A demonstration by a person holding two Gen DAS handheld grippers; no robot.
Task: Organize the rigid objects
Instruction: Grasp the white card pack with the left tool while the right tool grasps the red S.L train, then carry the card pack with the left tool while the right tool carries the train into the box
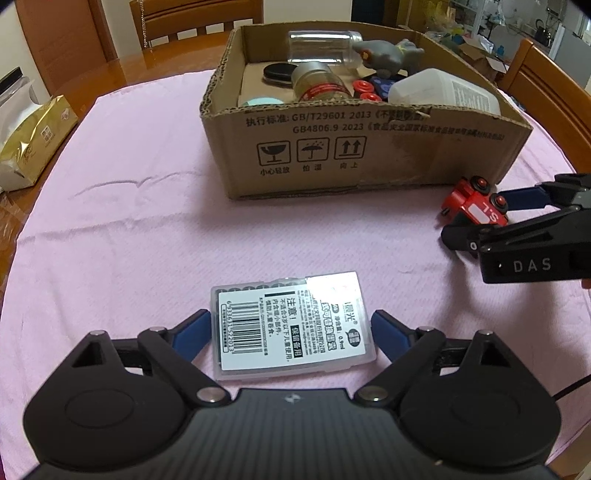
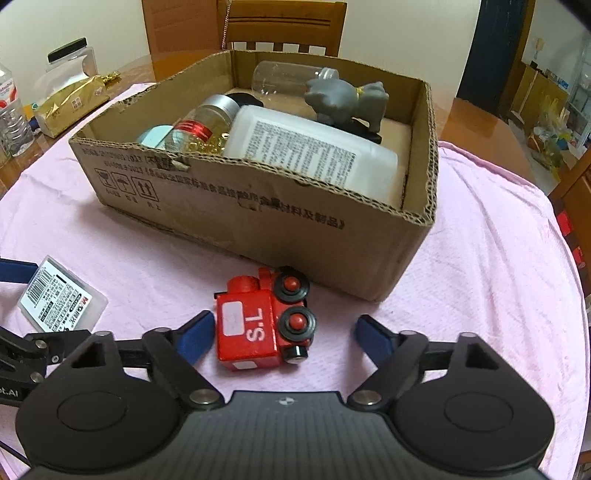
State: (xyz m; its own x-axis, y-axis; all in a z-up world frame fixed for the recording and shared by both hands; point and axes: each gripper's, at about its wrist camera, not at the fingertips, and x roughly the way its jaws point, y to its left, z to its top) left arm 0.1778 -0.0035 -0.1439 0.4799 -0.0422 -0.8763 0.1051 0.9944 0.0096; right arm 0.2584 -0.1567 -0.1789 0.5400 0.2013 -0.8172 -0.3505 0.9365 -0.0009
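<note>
A clear plastic case (image 1: 291,325) with a barcode label lies flat on the pink cloth, between the open blue fingers of my left gripper (image 1: 290,332); it also shows in the right wrist view (image 2: 61,299). A red toy train (image 2: 264,325) marked "S.L" lies on its side between the open fingers of my right gripper (image 2: 284,336); the left pad is close to it, the right pad stands apart. The train (image 1: 476,203) and right gripper (image 1: 480,218) show at the right of the left wrist view. A cardboard box (image 1: 369,155) (image 2: 258,214) stands behind both.
The box holds a glass jar (image 2: 207,122), a clear bottle (image 2: 284,77), a white plastic bottle (image 2: 314,147), a grey figurine (image 2: 343,99) and small toys. A gold packet (image 1: 33,140) lies at the left table edge. Wooden chairs (image 1: 199,22) surround the table.
</note>
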